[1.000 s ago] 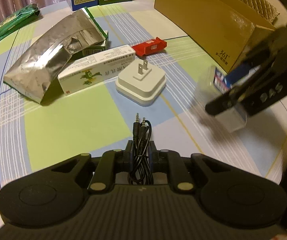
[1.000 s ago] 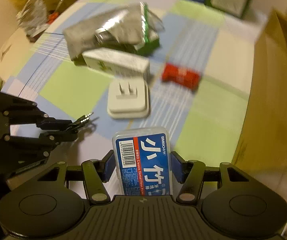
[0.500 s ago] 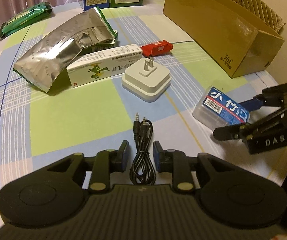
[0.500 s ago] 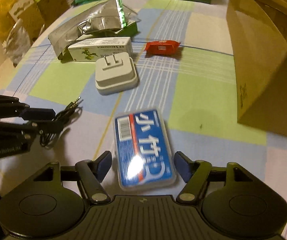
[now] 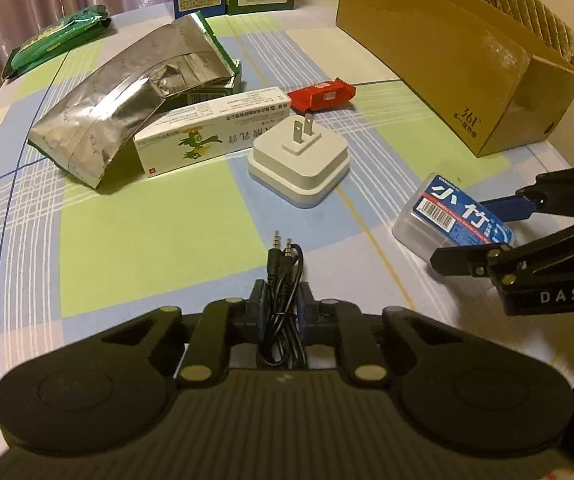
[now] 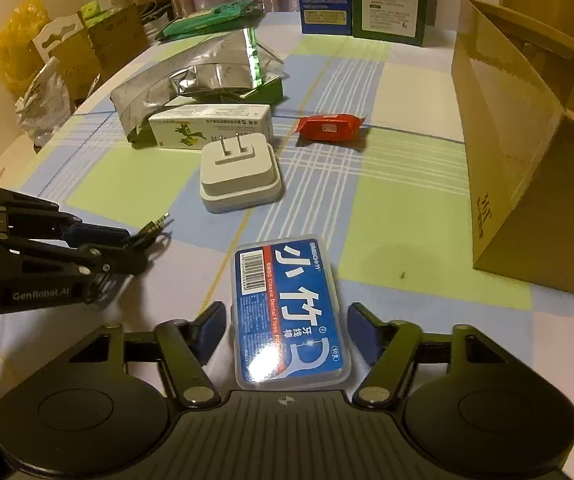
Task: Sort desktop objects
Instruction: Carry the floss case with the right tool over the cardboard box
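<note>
Between the spread fingers of the right gripper, flat on the checked tablecloth: one blue-labelled floss box, clear plastic, untouched on either side, the jaws standing wide of it. At the left gripper: one black audio cable, coiled, pinched between closed fingers, its two plugs pointing forward and its loop resting on or just above the cloth. Near, toward the table's middle: one white plug adapter, prongs up. Behind it: one white and green carton lying flat, one red snack packet, one crumpled silver foil bag leaning over a green box. Far edge: one green pouch, two tall upright cartons. Right side: one open cardboard box, its inside mostly hidden from both views. Status, as judged: sorting barely begun or at an early stage; every listed item lies loose on the table, none visibly placed in the cardboard box; cable in hand, floss box next to be taken or just set down, which of the two cannot be told.
</note>
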`<act>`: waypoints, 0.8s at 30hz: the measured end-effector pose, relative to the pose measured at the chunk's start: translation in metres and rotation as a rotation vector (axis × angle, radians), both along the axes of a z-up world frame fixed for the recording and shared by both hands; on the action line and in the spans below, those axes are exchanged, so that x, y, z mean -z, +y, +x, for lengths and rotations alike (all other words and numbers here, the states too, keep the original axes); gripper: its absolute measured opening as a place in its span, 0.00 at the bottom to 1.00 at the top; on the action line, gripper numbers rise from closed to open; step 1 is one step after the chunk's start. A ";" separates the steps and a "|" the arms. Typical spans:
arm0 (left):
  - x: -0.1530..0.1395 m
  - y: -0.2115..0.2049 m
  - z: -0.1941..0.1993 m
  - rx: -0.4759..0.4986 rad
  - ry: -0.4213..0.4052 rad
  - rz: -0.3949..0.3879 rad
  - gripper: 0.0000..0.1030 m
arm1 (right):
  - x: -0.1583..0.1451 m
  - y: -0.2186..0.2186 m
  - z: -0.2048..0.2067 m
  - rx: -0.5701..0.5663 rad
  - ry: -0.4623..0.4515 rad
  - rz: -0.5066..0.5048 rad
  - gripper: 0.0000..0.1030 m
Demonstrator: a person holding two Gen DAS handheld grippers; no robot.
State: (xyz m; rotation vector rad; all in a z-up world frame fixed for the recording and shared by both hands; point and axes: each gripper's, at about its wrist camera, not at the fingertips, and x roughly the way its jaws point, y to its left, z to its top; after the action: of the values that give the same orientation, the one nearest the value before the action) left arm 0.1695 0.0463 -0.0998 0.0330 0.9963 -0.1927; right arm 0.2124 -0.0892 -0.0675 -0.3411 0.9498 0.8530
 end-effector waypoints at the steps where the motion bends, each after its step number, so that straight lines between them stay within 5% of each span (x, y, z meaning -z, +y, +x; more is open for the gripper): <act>1: -0.001 0.000 0.000 -0.003 0.003 0.000 0.10 | 0.000 0.000 0.000 0.000 -0.001 0.003 0.54; 13: -0.037 0.000 -0.013 -0.056 -0.039 -0.029 0.10 | -0.024 -0.012 -0.003 0.052 -0.020 0.092 0.53; 24: -0.095 -0.040 -0.022 -0.043 -0.112 -0.050 0.10 | -0.090 -0.054 -0.003 0.155 -0.118 0.166 0.53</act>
State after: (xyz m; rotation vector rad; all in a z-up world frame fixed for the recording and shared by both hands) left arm 0.1473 0.0064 -0.0050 -0.0230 0.8791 -0.1747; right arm 0.2090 -0.1429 0.0224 -0.1709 0.7794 0.7554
